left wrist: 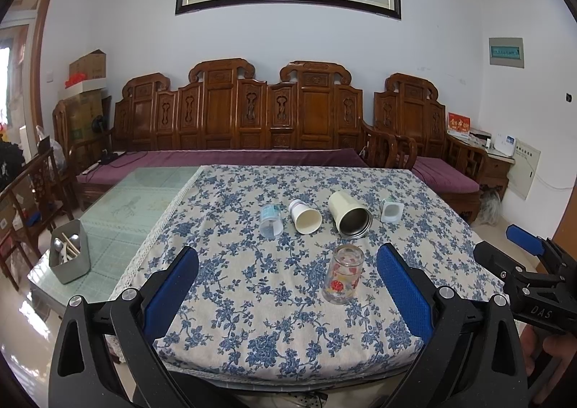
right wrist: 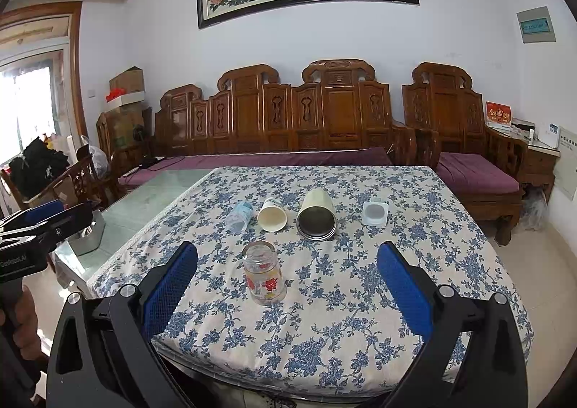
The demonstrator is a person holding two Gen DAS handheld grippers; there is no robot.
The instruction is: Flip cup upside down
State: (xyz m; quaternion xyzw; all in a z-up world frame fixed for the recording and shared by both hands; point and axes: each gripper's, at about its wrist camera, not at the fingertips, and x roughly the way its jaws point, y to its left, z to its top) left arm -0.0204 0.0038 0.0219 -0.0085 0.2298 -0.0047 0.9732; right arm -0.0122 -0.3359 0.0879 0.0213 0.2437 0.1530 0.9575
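Glass cup (right wrist: 264, 272) upside down; four cups (right wrist: 316, 216) toppled behind.

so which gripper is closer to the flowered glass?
Roughly equal, perhaps left. The flowered glass sits toward the left gripper's right finger, and toward the right gripper's left finger; neither touches.

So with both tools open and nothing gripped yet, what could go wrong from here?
The four cups lying on their sides, such as the steel-lined tumbler and the paper cup, may roll when nudged. The clear plastic cup looks light and might skid rather than be gripped. The printed glass stands nearest the right tool and could be knocked on a reach past it.
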